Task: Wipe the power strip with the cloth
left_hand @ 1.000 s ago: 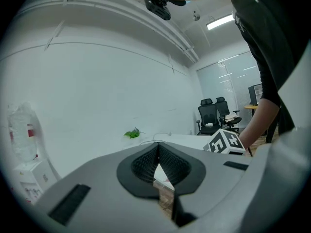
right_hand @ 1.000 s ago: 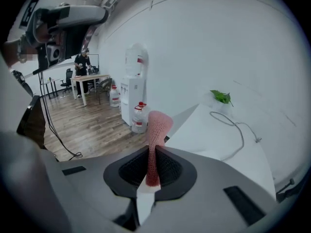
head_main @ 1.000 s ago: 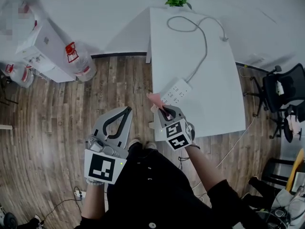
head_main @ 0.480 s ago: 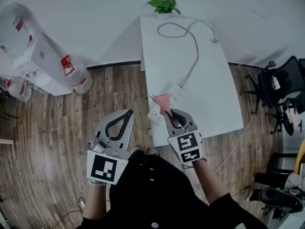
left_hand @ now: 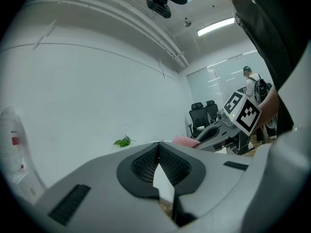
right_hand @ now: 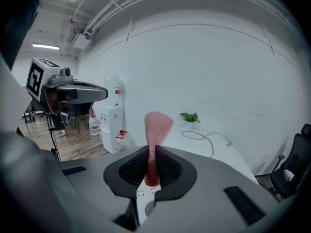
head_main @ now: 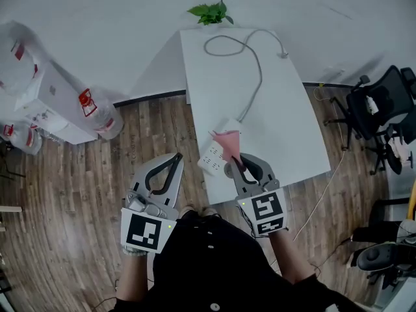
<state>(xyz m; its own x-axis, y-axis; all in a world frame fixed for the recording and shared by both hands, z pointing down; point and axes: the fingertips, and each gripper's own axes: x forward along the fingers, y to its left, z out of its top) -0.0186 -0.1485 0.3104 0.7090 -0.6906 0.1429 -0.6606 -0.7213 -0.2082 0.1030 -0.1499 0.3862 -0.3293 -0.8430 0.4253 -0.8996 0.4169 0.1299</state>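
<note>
A white power strip (head_main: 212,155) lies slantwise near the left edge of the white table (head_main: 286,129). Its grey cable (head_main: 250,77) runs toward the far end. My right gripper (head_main: 235,159) is shut on a pink mesh cloth (head_main: 227,140), which hangs over the strip's middle. In the right gripper view the cloth (right_hand: 156,127) stands up from between the jaws of the right gripper (right_hand: 152,165). My left gripper (head_main: 174,161) hovers over the wooden floor to the left of the table. In its own view the left gripper (left_hand: 158,149) is shut on nothing.
A potted plant (head_main: 209,12) stands at the table's far end. A white water dispenser (head_main: 45,103) and water bottles (head_main: 97,112) stand at the left by the wall. Office chairs (head_main: 383,109) are at the right. A cable (head_main: 322,194) trails off the table's right edge.
My right gripper has carried the cloth from the strip's near left end to over its middle. The head view has shifted, and the left gripper has stayed put.
</note>
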